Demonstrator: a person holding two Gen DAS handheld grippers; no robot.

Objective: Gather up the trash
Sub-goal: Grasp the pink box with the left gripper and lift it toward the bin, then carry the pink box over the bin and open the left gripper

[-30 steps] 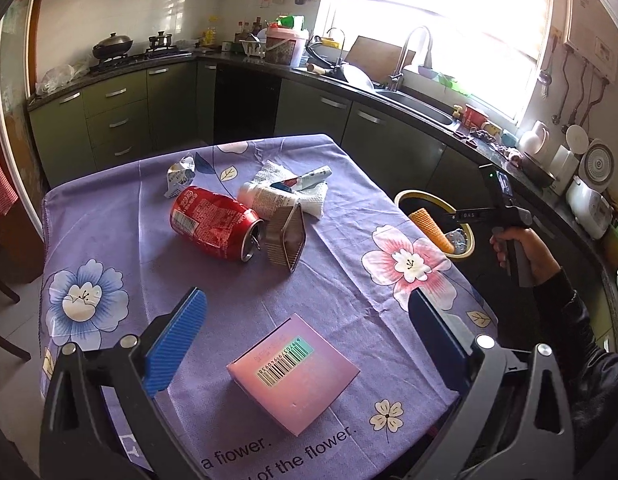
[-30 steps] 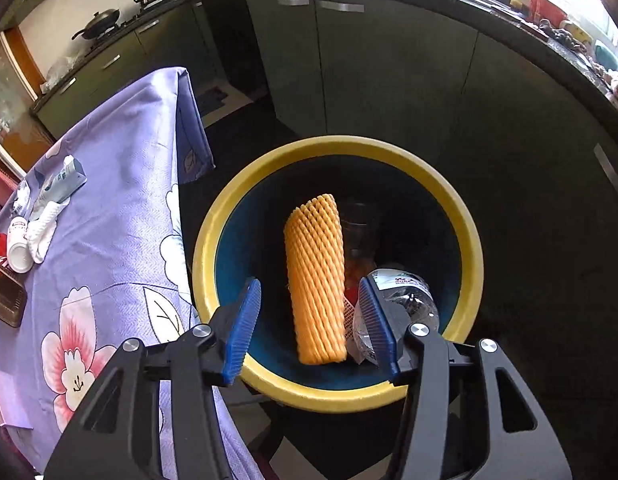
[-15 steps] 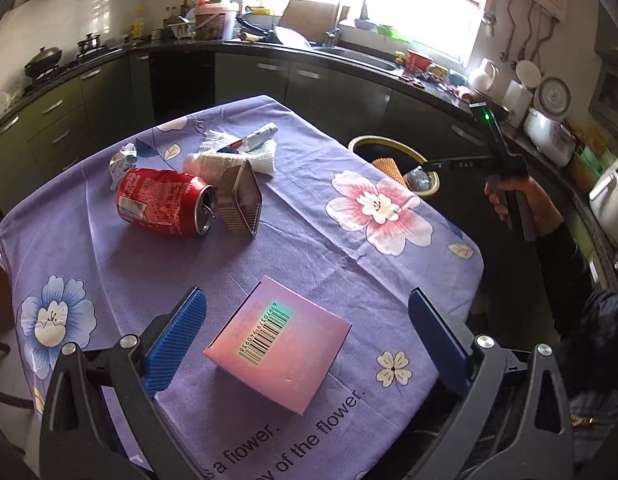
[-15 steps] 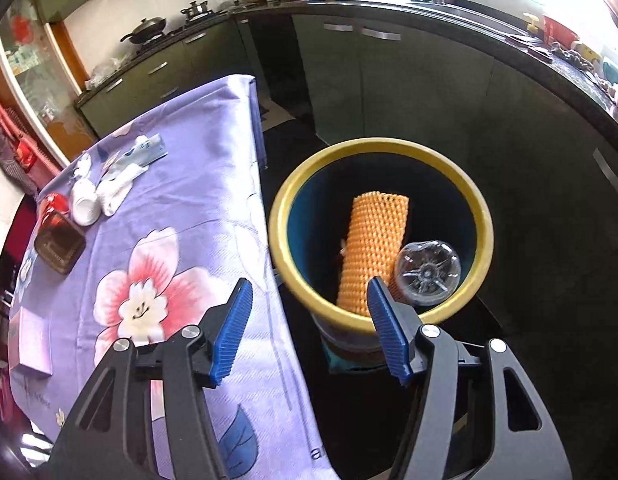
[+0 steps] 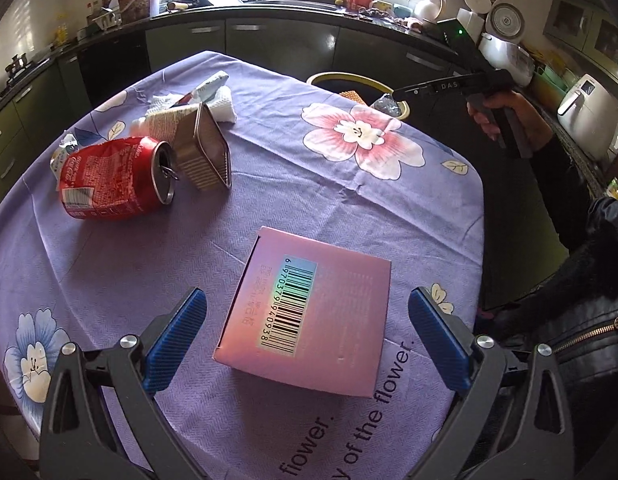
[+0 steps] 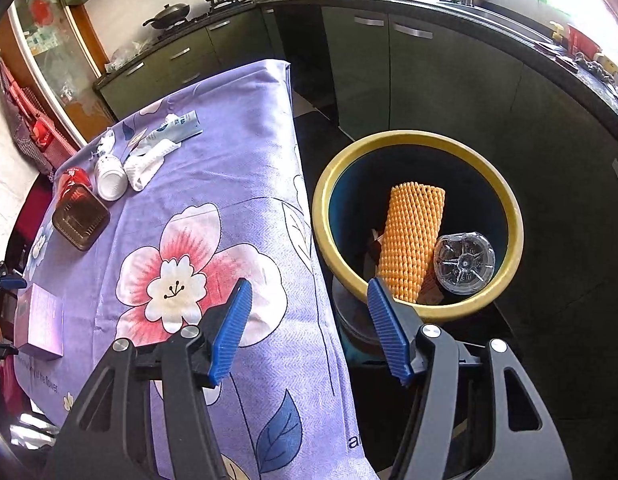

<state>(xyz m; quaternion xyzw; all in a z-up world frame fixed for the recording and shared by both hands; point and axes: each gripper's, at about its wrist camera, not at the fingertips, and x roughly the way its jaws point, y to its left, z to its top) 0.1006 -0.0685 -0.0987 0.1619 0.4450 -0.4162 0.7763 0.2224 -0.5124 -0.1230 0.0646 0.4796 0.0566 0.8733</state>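
Two grippers are in view, both with jaws spread wide and nothing held between them. The left gripper [image 5: 307, 320] is positioned low over the near edge of the table, with its blue pads [image 5: 176, 338] standing apart on either side of the pink box [image 5: 309, 316]; no contact with the box is seen. The box lies flat on the purple floral tablecloth [image 5: 269, 208], barcode face up.

Further across the table, on the left, a crushed red soda can [image 5: 113, 178] is lying on its side with its open end facing right. Just beside it, a brown plastic tray [image 5: 203, 152] is tilted up on its edge. Behind these, a white paper cup [image 5: 169, 120] is lying on its side, near a white foam net [image 5: 225, 106] and a flattened blue-and-white tube [image 5: 211, 84]. A crumpled foil wrapper [image 5: 63, 152] is located at the far left, behind the can.

The right gripper [image 6: 309, 330] is held above the right edge of the table, between the tablecloth and the yellow-rimmed trash bin [image 6: 505, 196] on the floor beside it. Inside the bin, an orange foam net [image 6: 409, 240] is leaning upright, and a clear plastic bottle [image 6: 463, 264] is resting just to its right, base upward. In the left wrist view, the right gripper is seen extended over the bin, gripped by the person's right hand [image 5: 497, 110].
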